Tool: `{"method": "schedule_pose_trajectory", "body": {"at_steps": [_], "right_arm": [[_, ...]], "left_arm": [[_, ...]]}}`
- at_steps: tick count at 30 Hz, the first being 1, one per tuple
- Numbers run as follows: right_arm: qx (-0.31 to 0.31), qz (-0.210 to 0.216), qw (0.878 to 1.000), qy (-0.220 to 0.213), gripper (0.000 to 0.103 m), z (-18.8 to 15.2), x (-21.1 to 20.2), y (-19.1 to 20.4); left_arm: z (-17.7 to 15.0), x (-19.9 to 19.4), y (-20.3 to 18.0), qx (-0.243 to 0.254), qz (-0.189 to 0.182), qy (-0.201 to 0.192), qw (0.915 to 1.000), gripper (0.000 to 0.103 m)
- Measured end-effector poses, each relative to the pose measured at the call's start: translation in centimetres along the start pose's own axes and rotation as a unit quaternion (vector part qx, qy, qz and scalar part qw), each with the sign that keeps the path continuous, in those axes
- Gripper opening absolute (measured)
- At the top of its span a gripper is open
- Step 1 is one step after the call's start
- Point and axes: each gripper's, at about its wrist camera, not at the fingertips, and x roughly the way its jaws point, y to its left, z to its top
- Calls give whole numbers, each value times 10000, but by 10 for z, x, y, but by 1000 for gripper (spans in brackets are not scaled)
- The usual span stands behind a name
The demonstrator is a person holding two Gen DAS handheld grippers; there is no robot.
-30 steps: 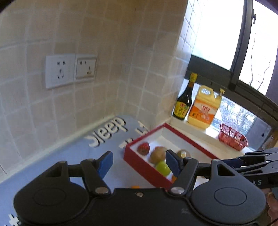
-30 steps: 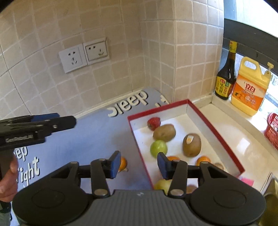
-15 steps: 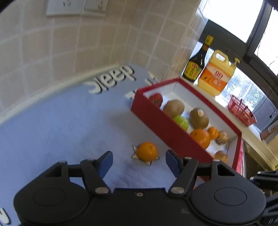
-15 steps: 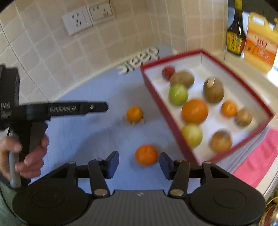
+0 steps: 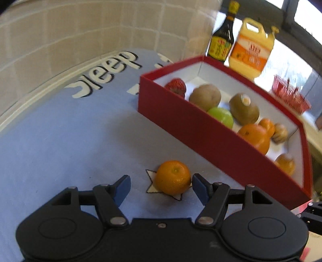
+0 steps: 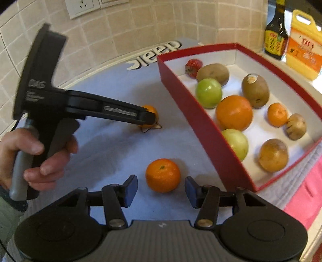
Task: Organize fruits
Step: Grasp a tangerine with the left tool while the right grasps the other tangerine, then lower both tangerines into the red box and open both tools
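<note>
Two loose mandarins lie on the blue mat. One mandarin (image 5: 173,177) sits on a star mark, just ahead of my open left gripper (image 5: 161,188), between its blue fingertips. The other mandarin (image 6: 162,175) lies just ahead of my open right gripper (image 6: 161,191). In the right wrist view the left gripper (image 6: 149,118) reaches over the far mandarin (image 6: 150,108) and partly hides it. The red box (image 6: 203,123) with a white inside holds several fruits: a strawberry, kiwis, green apples, oranges.
A soy sauce bottle (image 5: 222,38) and a yellow jug (image 5: 251,50) stand on the sill behind the box. A red basket (image 5: 289,96) sits further right. Tiled walls with sockets (image 6: 82,6) close the back. A pink cloth (image 6: 306,197) lies at the right.
Both grippers have dropped and moved in toward the mat. Each mandarin now lies close in front of an open gripper; the left gripper's tip has come over the far mandarin.
</note>
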Motion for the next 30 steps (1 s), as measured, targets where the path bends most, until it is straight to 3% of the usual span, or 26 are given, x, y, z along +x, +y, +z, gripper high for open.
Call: {"method": "schedule_pose_trajectory", "body": {"at_steps": [9,10,13,17,20,25,30], "right_arm": [[190,105,9997,99,47,8,16,-10],[216,125,9996,120,45,8,17,-11],[300,185,9993,134,44,9,17,-15],[199,279,9993,121,42,7,10,-12],[185,554,9983,57,42,11,-7,-12],[286,741,9945,-684,42,43,-63,-38],[687,229,9882,-1347,42,91,-99,-93]], "left_arm": [[6,8,-13,265,277,56,9993,71],[7,7,-13,259,295,62,9992,69],[7,6,-18,312,338,27,9989,46],[8,0,-26,354,641,-72,9973,45],[14,-23,-28,217,661,-325,9970,45],[48,-72,-46,236,531,-1058,9927,45],[106,-88,-70,391,66,-1539,9873,45]]}}
